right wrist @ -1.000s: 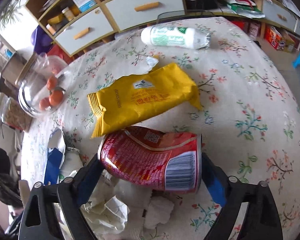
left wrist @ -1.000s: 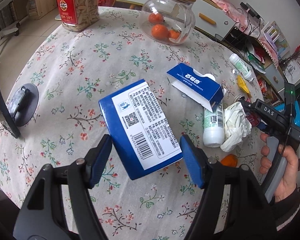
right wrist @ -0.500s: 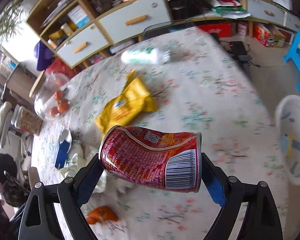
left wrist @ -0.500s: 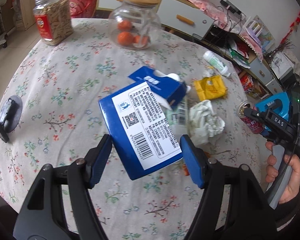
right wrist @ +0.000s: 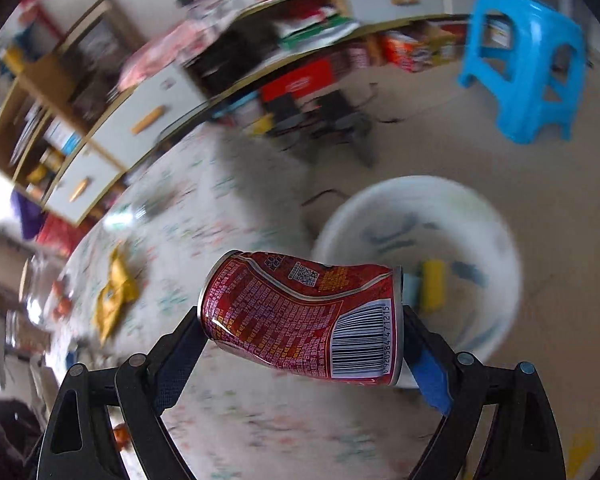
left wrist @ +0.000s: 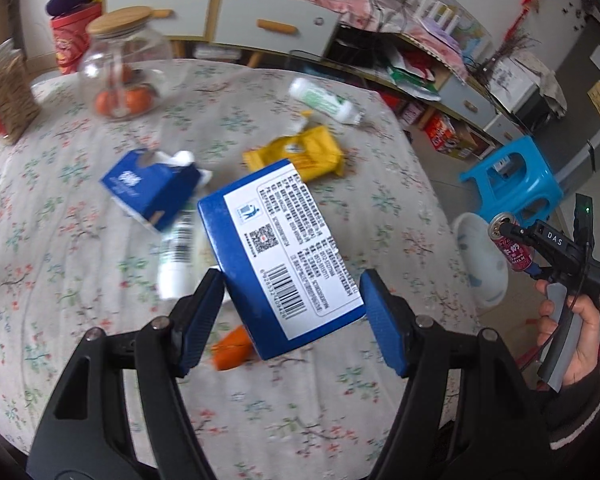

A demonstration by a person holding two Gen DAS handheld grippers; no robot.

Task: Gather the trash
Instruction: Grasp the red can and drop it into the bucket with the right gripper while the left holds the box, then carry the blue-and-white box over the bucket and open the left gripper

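While both hands hang over the round table's point(left wrist: 80, 240) right edge, each gripper carries a catch. The left gripper point(left wrist: 292, 320) is clamped across the near end of a blue carton point(left wrist: 276, 248), label side up, lifted clear of the floral cloth. The right gripper point(right wrist: 300, 344) pinches a dented red can point(right wrist: 300, 312) end to end, lying crosswise, right above a white basin point(right wrist: 492, 248) on the floor beside the table; something yellow already sits inside it.

How will these handle? The carton looks light, probably empty, stiff along its edges but likely to cave on its broad faces, so holding it across the narrow sides as now is the safer grip. The can is thin metal, already creased, light and slick; squeezing the rims rather than the wall suits it.

Now the count on the table: one open blue box point(left wrist: 152, 188) near the middle, two white bottles point(left wrist: 324, 102) lying down, one by the far edge and one tucked beside the box, one yellow wrapper point(left wrist: 300, 152), one orange scrap point(left wrist: 232, 348) under the carton. Not trash, I'd say: one glass jar point(left wrist: 120, 76) of oranges and one snack jar point(left wrist: 4, 100) at the far left edge. One blue stool point(right wrist: 532, 60) stands beyond the basin.
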